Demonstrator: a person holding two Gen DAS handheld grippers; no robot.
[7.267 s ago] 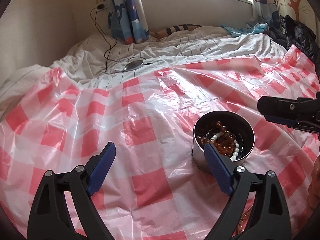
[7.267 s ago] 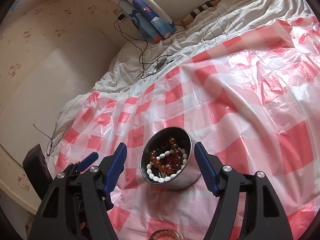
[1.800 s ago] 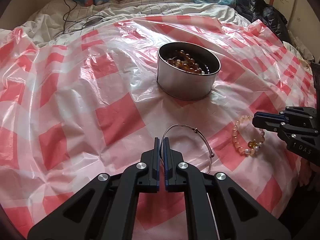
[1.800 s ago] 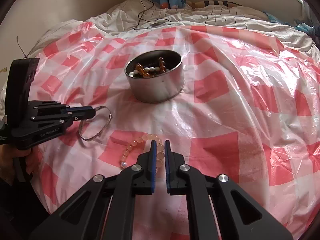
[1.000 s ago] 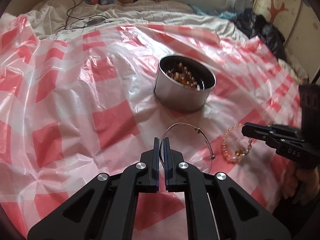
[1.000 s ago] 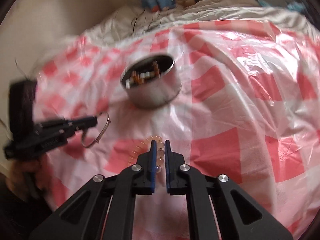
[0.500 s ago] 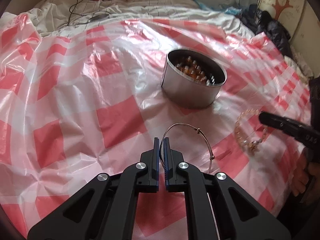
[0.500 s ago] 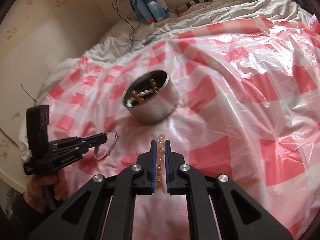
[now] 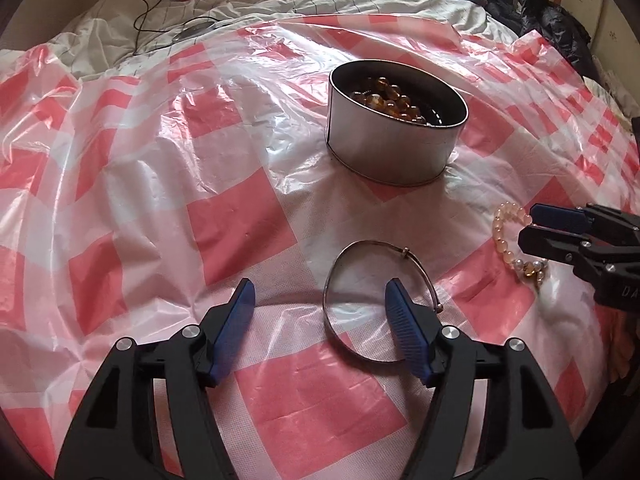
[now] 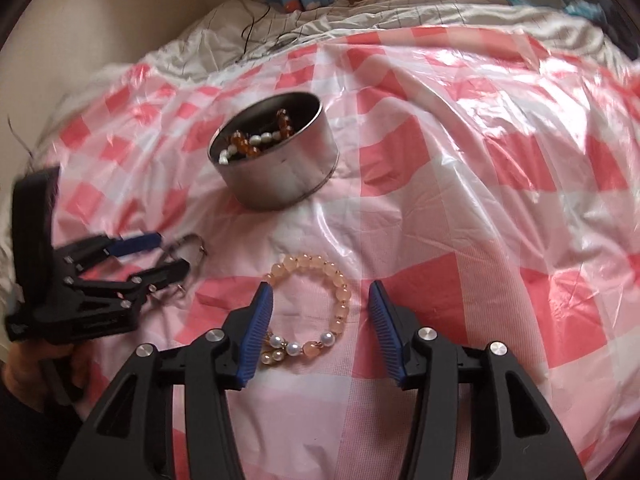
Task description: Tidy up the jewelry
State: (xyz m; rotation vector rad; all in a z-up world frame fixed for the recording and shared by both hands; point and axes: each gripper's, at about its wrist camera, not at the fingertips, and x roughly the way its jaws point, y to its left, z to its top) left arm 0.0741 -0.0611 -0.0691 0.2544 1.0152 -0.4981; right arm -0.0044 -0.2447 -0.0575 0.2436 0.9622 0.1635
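A thin silver bangle (image 9: 372, 242) lies flat on the checked plastic sheet (image 9: 240, 216). My left gripper (image 9: 320, 282) is over it with its jaws opening; the right pad sits above the ring's inside and neither pad presses it. A peach bead bracelet (image 10: 308, 260) with several white pearls lies on the sheet between the opening jaws of my right gripper (image 10: 320, 284), free of the pads. Beyond both stands a round metal tin (image 9: 384, 152) holding amber and white beads. The right wrist view shows the left gripper (image 10: 170, 254) beside the bangle (image 10: 198, 240) at the left.
The red-and-white sheet covers a bed. White bedding (image 9: 280, 4), a black cable and a small round device (image 9: 192, 30) lie at the back. Dark clothing (image 9: 552, 20) is piled at the back right. A person's hand (image 10: 24, 372) holds the left gripper.
Both grippers were shut, the left on the bangle and the right on the bracelet. Both now stand open, and the two pieces lie loose on the sheet.
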